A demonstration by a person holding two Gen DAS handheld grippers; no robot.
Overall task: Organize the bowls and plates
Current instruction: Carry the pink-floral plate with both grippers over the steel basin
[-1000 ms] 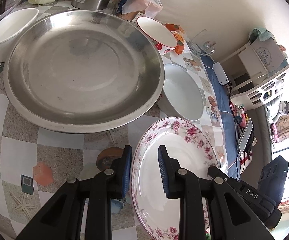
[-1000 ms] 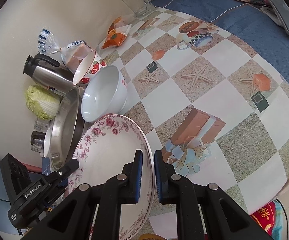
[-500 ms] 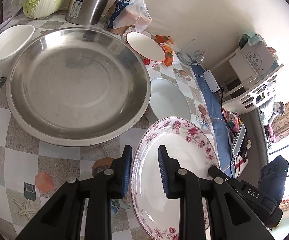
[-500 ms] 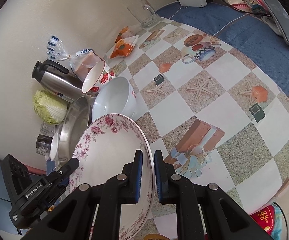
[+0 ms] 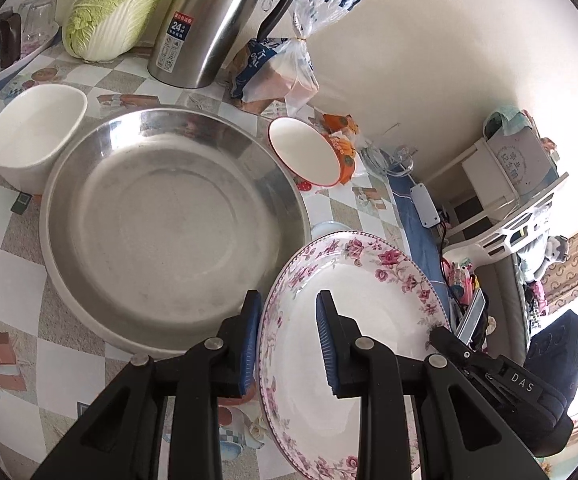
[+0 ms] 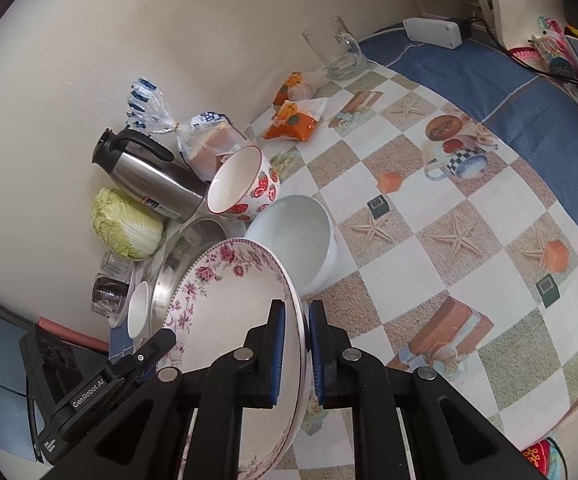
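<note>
Both grippers clamp one floral plate (image 5: 353, 320), one on each side of its rim. Left gripper (image 5: 289, 344) has its jaws pinched across the rim at the plate's 9 o'clock edge; right gripper (image 6: 293, 350) is nearly closed on the thin rim at the opposite edge. The plate looks lifted and tilted, hanging over the tablecloth (image 6: 429, 216) at about 4 o'clock from the steel basin (image 5: 169, 232).

Handling, as a judgement: glazed ceramic, stiff, moderately heavy, slick, breakable. The rim is the only real place to hold; two opposite rim grips suit it. A one-sided grip would likely let it pivot or slip. Set it down gently, no clanking on the steel.

Count of dishes seen:
- floral plate: one
- steel basin: one, wide and shallow, empty
- plain white bowls: two — white square bowl (image 5: 35, 136) at 10 o'clock of the basin, white round bowl (image 6: 301, 240) at 3 o'clock, mostly hidden behind the plate in the left view
- strawberry bowl (image 6: 245, 184): one, tipped on its side at 1 o'clock of the basin

Other stuff: one kettle (image 5: 217, 20), one cabbage (image 5: 117, 4), one bread bag (image 5: 285, 64), one glass mug (image 6: 335, 48), two orange snack packets (image 6: 297, 116).
</note>
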